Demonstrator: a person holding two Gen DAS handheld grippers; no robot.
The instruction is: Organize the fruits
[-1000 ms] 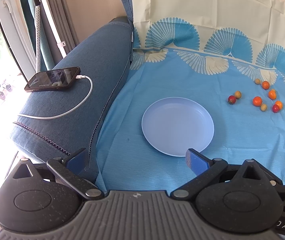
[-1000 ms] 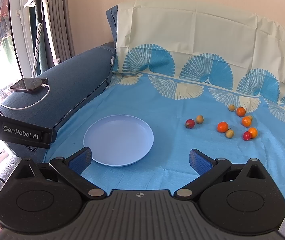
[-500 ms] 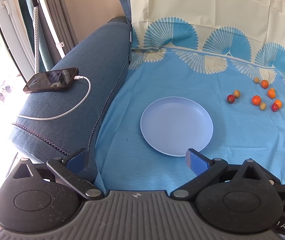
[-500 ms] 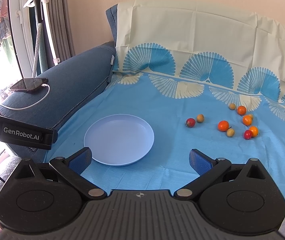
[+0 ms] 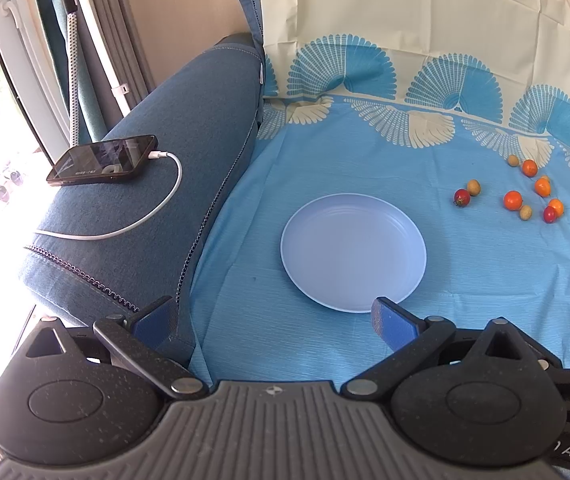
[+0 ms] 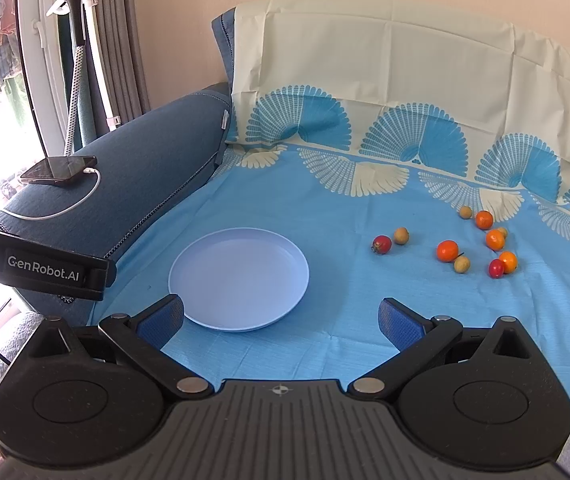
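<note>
An empty pale blue plate (image 5: 353, 246) (image 6: 239, 278) lies on the blue cloth. Several small fruits lie to its far right: a red one (image 6: 381, 244) beside a tan one (image 6: 401, 235), orange ones (image 6: 447, 250) and more in a loose cluster (image 5: 533, 196). My left gripper (image 5: 273, 320) is open and empty, near the plate's front edge. My right gripper (image 6: 281, 316) is open and empty, just in front of the plate, well short of the fruits.
A blue sofa armrest (image 5: 173, 168) stands left of the cloth, with a black phone (image 5: 105, 159) and its white cable (image 5: 141, 220) on it. A cream backrest cover (image 6: 405, 76) rises behind. The left gripper body (image 6: 37, 268) shows at the left in the right wrist view.
Both views have shifted only slightly; the left gripper drifted a little. Both grippers stay open and empty, and nothing on the cloth has moved.
</note>
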